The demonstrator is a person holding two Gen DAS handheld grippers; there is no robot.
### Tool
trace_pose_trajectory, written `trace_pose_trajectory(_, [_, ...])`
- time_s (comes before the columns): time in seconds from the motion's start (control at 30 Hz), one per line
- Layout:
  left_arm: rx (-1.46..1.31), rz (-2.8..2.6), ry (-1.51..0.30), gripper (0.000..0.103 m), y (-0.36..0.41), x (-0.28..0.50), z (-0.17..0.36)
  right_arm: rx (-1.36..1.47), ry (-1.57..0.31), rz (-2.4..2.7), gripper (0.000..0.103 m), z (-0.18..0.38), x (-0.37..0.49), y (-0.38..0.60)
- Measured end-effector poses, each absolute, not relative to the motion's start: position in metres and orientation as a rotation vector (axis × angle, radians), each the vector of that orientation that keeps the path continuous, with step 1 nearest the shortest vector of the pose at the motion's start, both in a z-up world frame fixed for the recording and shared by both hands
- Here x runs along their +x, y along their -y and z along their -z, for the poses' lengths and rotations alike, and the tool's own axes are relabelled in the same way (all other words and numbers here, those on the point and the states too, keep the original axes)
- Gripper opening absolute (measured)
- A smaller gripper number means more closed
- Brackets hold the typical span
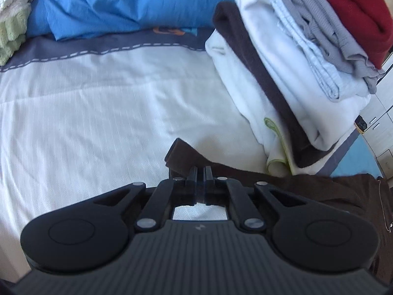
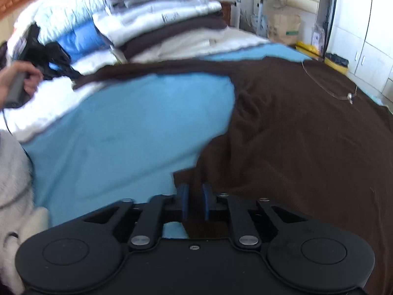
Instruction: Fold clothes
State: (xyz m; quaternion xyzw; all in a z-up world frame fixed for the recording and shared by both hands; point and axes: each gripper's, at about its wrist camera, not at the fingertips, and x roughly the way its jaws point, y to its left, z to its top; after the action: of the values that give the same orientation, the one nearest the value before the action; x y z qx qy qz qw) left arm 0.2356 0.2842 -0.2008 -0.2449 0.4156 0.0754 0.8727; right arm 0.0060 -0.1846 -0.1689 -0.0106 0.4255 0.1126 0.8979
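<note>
A dark brown garment (image 2: 294,135) lies spread over the blue bed sheet (image 2: 127,127). Its long sleeve or edge stretches left across the bed to my left gripper (image 2: 71,73), which a hand (image 2: 24,78) holds. In the left wrist view my left gripper (image 1: 201,172) is shut on a corner of the brown garment (image 1: 186,157) above the white bedspread (image 1: 98,113). My right gripper (image 2: 195,196) is shut on another edge of the same garment, near the bottom of its view.
A stack of folded clothes (image 1: 294,56), white, brown, grey and red, sits on the bed at the right. A blue pillow (image 1: 122,5) and pale towels (image 1: 12,24) lie at the back. White cabinets (image 2: 363,49) and a paper bag (image 2: 282,27) stand beyond the bed.
</note>
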Motion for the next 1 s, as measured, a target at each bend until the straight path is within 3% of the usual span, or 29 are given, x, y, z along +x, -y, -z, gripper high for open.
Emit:
trace_pose_trajectory(0.07, [-0.539, -0.163, -0.881, 0.01, -0.289, 0.234, 0.202, 0.041, -0.871, -0.238, 0.031, 0.169, 0.009, 0.187])
trace_pose_trajectory(0.13, [-0.578, -0.167, -0.891, 0.027, -0.298, 0.23, 0.204, 0.114, -0.825, -0.261, 0.045, 0.164, 0.009, 0.19])
trace_pose_trajectory(0.17, [-0.604, -0.179, -0.892, 0.042, -0.305, 0.228, 0.205, 0.129, -0.804, -0.26, 0.049, 0.16, 0.009, 0.191])
trace_pose_trajectory(0.33, [-0.741, -0.257, -0.882, 0.044, -0.346, 0.217, 0.215, 0.11, -0.725, -0.225, 0.049, 0.147, 0.003, 0.19])
trace_pose_trajectory(0.63, [-0.74, -0.106, -0.942, 0.041, -0.315, 0.234, 0.235, 0.123, -0.712, -0.212, 0.05, 0.146, 0.018, 0.188])
trace_pose_trajectory(0.7, [-0.723, -0.079, -0.932, 0.007, -0.309, 0.235, 0.234, 0.095, -0.708, -0.228, 0.05, 0.143, 0.024, 0.181])
trace_pose_trajectory(1.0, [-0.548, 0.067, -0.605, 0.005, -0.267, 0.191, 0.163, -0.119, -0.651, -0.356, 0.057, 0.094, 0.063, 0.199])
